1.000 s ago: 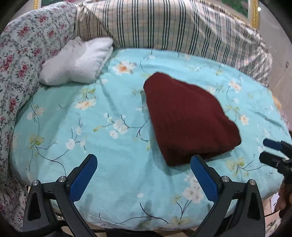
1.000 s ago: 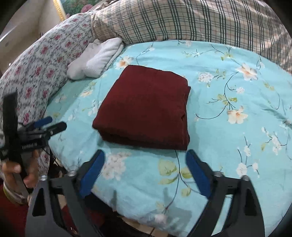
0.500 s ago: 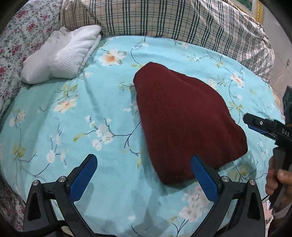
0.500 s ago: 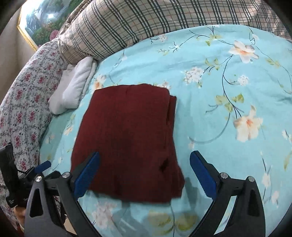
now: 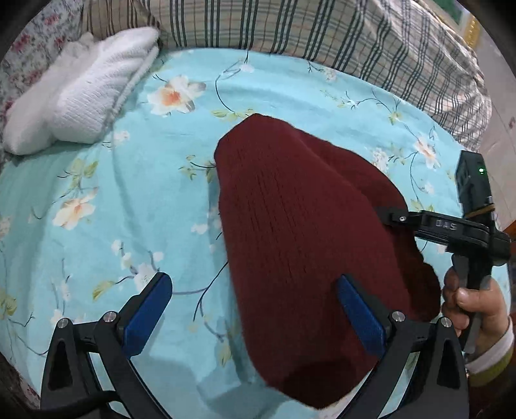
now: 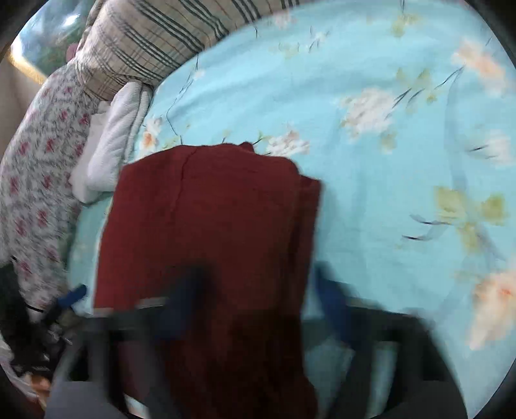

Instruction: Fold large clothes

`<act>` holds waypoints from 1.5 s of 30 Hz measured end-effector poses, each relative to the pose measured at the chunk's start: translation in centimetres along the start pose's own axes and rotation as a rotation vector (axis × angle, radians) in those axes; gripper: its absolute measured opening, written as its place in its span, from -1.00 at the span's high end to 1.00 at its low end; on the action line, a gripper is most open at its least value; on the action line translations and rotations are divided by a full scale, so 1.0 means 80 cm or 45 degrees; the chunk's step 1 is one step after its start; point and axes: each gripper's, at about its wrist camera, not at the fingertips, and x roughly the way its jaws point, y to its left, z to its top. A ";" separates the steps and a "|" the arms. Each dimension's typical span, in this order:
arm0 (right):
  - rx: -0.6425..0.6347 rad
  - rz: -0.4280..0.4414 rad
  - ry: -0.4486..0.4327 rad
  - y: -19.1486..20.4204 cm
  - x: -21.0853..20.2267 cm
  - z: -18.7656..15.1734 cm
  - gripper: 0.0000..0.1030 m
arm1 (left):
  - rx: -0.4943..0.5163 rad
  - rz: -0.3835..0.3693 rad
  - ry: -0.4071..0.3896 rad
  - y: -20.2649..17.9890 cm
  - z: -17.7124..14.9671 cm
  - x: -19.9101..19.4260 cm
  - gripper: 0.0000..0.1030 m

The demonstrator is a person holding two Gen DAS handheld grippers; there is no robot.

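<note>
Left wrist view: left tongs stand released over the folded maroon garment on the bed; right tongs, blurred, have just been closing around the garment's edge, their grip unclear.

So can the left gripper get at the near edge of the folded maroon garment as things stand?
Probably yes. The left gripper is open, the maroon garment's near edge lies between its fingers, and nothing covers it. The right gripper works the far side.

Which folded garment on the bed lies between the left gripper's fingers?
The dark red knit garment: its near corner lies between the open left gripper fingers. The white folded garment lies far off by the plaid pillow.
</note>
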 end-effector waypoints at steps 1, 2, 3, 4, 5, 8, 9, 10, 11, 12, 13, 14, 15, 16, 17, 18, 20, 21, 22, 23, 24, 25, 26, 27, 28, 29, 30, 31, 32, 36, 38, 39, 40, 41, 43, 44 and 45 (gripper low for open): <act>-0.008 -0.015 -0.026 0.004 -0.007 0.003 0.49 | 0.007 0.014 0.012 -0.002 0.003 0.002 -0.99; -0.021 -0.023 -0.059 0.008 -0.016 0.005 0.54 | 0.021 0.026 0.020 -0.004 0.005 0.006 -1.00; -0.034 -0.035 -0.080 0.010 -0.024 0.003 0.56 | 0.049 0.031 0.033 -0.007 0.007 0.012 -1.00; -0.050 -0.066 -0.092 0.009 -0.025 -0.001 0.61 | 0.059 0.030 0.035 -0.008 0.005 0.015 -1.00; -0.071 -0.114 -0.097 0.006 -0.022 -0.006 0.71 | 0.074 0.013 0.030 -0.010 0.003 0.022 -1.00; -0.049 -0.116 -0.095 -0.008 -0.008 -0.018 0.73 | 0.078 -0.031 0.014 -0.012 -0.007 0.037 -1.00; -0.060 -0.124 -0.117 -0.005 -0.012 -0.020 0.72 | 0.059 -0.043 0.002 -0.010 -0.009 0.038 -1.00; -0.072 -0.142 -0.136 0.000 -0.020 -0.020 0.64 | 0.050 -0.046 -0.008 -0.008 -0.009 0.036 -1.00; -0.075 -0.164 -0.155 0.006 -0.031 -0.024 0.54 | 0.049 -0.037 -0.022 -0.007 -0.010 0.033 -1.00; -0.073 -0.171 -0.164 0.009 -0.038 -0.026 0.47 | 0.052 -0.013 -0.043 -0.008 -0.011 0.026 -1.00; -0.068 -0.169 -0.177 0.012 -0.050 -0.031 0.21 | 0.052 0.005 -0.056 -0.008 -0.013 0.019 -1.00; -0.068 -0.156 -0.190 0.015 -0.062 -0.038 -0.16 | 0.054 0.024 -0.070 -0.009 -0.015 0.011 -0.99; -0.079 -0.146 -0.209 0.020 -0.075 -0.047 -0.31 | 0.058 0.038 -0.082 -0.010 -0.019 0.003 -0.98; -0.102 -0.146 -0.229 0.025 -0.088 -0.056 -0.44 | 0.065 0.055 -0.098 -0.012 -0.024 -0.006 -0.98; -0.132 -0.153 -0.253 0.031 -0.103 -0.069 -0.44 | 0.072 0.071 -0.110 -0.014 -0.030 -0.014 -0.98; -0.149 -0.154 -0.265 0.035 -0.112 -0.078 -0.44 | 0.081 0.087 -0.116 -0.016 -0.036 -0.021 -0.98; -0.166 -0.143 -0.274 0.039 -0.128 -0.102 -0.45 | 0.110 0.106 -0.117 -0.022 -0.053 -0.035 -0.98; -0.163 -0.139 -0.271 0.039 -0.131 -0.111 -0.47 | 0.129 0.120 -0.109 -0.025 -0.063 -0.040 -0.98; -0.156 -0.135 -0.262 0.040 -0.135 -0.122 -0.53 | 0.154 0.136 -0.101 -0.029 -0.074 -0.045 -0.98; -0.152 -0.127 -0.249 0.039 -0.137 -0.134 -0.54 | 0.175 0.143 -0.096 -0.031 -0.083 -0.050 -0.98; -0.156 -0.120 -0.231 0.040 -0.138 -0.145 -0.54 | 0.194 0.147 -0.096 -0.034 -0.095 -0.054 -0.98; -0.170 -0.120 -0.213 0.041 -0.139 -0.156 -0.54 | 0.214 0.148 -0.096 -0.038 -0.109 -0.060 -0.98; -0.192 -0.130 -0.196 0.043 -0.139 -0.166 -0.55 | 0.227 0.154 -0.092 -0.041 -0.121 -0.063 -0.98; -0.225 -0.154 -0.176 0.047 -0.138 -0.177 -0.55 | 0.240 0.162 -0.085 -0.043 -0.133 -0.065 -0.98; -0.254 -0.181 -0.160 0.049 -0.138 -0.186 -0.55 | 0.254 0.169 -0.079 -0.044 -0.143 -0.068 -0.98; -0.298 -0.210 -0.139 0.054 -0.137 -0.197 -0.55 | 0.264 0.171 -0.075 -0.044 -0.150 -0.069 -0.98; -0.329 -0.221 -0.128 0.057 -0.137 -0.205 -0.55 | 0.272 0.175 -0.069 -0.043 -0.155 -0.070 -0.98; -0.361 -0.230 -0.118 0.060 -0.138 -0.213 -0.55 | 0.277 0.188 -0.063 -0.042 -0.161 -0.072 -0.98; -0.388 -0.237 -0.110 0.063 -0.139 -0.220 -0.55 | 0.280 0.200 -0.060 -0.041 -0.165 -0.075 -0.98; -0.481 -0.244 -0.120 0.086 -0.152 -0.232 -0.55 | 0.273 0.217 -0.099 -0.036 -0.165 -0.097 -0.98; -0.522 -0.235 -0.147 0.100 -0.163 -0.234 -0.55 | 0.270 0.229 -0.131 -0.037 -0.161 -0.112 -0.98; -0.542 -0.232 -0.161 0.107 -0.168 -0.234 -0.55 | 0.268 0.239 -0.149 -0.037 -0.158 -0.119 -0.98; -0.558 -0.230 -0.173 0.113 -0.173 -0.233 -0.56 | 0.269 0.241 -0.157 -0.038 -0.155 -0.123 -0.98; -0.567 -0.223 -0.182 0.118 -0.177 -0.232 -0.56 | 0.273 0.240 -0.162 -0.037 -0.151 -0.126 -0.98; -0.576 -0.209 -0.195 0.125 -0.182 -0.231 -0.56 | 0.277 0.231 -0.170 -0.041 -0.147 -0.134 -0.98; -0.576 -0.204 -0.199 0.127 -0.184 -0.230 -0.56 | 0.278 0.229 -0.171 -0.041 -0.145 -0.136 -0.98; -0.574 -0.203 -0.200 0.130 -0.186 -0.230 -0.56 | 0.279 0.225 -0.172 -0.043 -0.143 -0.139 -0.98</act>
